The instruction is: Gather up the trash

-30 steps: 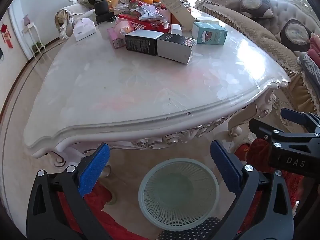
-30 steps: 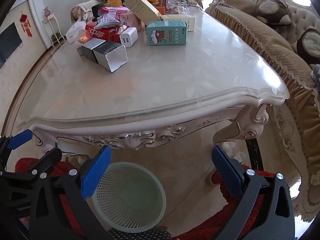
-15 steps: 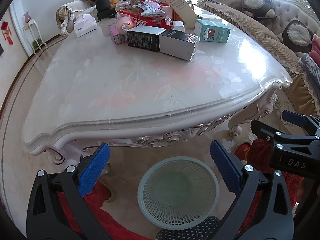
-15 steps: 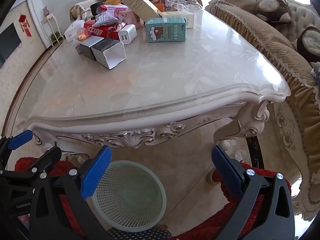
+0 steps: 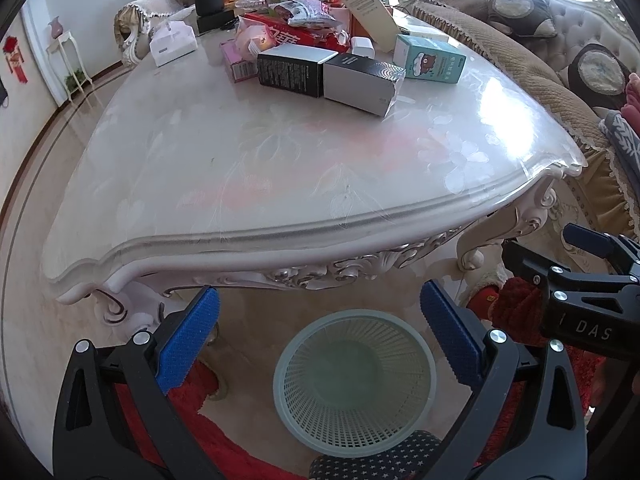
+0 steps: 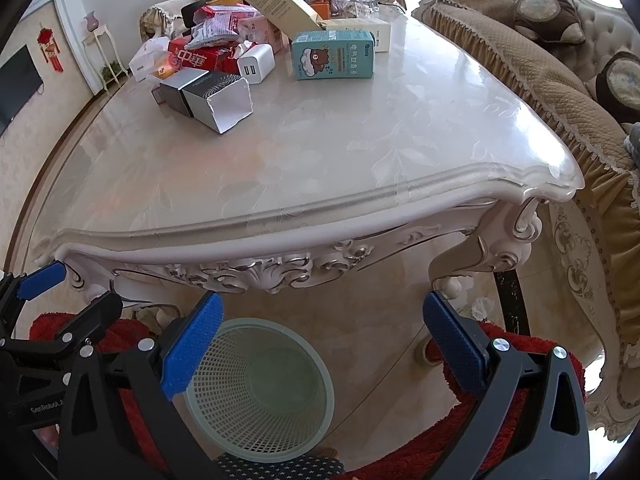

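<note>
Both the left claw point(image 5: 319, 328) and right claw point(image 6: 322, 332) are being held spread, empty; the torn grey box point(image 6: 218, 100), judged light and crushable, is best being gripped across its side walls.

Left hand-held gripper point(image 5: 318, 332) hangs low with its blue-padded jaws spread wide and nothing between them, right above the pale green mesh wastebasket point(image 5: 354, 380) on the floor. Beyond, the glossy cream marble counter point(image 5: 280, 168) carries a far cluster: black carton point(image 5: 294, 68), silver-grey box point(image 5: 362, 84) touching it, teal bear-print box point(image 5: 432, 60) nearby. Right hand-held gripper point(image 5: 576, 256) juts in at the edge.
</note>
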Motion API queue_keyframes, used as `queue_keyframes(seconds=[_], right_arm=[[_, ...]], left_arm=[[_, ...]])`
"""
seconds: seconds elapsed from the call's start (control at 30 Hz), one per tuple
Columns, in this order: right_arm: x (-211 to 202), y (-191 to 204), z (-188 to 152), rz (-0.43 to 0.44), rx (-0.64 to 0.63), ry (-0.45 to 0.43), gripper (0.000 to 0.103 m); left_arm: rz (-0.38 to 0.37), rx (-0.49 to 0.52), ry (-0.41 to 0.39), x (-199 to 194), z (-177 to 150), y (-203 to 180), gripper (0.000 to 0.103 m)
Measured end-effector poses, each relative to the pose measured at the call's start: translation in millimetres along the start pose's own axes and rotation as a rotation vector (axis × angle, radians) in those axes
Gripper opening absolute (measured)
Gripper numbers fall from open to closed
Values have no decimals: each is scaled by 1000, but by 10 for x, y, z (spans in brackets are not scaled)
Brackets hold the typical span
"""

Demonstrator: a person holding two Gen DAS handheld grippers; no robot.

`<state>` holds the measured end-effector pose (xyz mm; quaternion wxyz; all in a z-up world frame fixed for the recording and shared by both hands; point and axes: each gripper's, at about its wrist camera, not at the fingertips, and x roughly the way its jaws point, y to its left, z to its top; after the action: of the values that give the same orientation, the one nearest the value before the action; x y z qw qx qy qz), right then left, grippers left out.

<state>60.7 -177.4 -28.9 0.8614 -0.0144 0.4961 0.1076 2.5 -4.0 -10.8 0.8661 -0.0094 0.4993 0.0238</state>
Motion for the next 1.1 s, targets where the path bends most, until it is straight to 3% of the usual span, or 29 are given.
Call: queue_keyframes(seconds=[1.1], right_arm=[[-40,28,11,0,-8,-7,96]], left_arm=[[3,6,1,-25,-31,-12,97]])
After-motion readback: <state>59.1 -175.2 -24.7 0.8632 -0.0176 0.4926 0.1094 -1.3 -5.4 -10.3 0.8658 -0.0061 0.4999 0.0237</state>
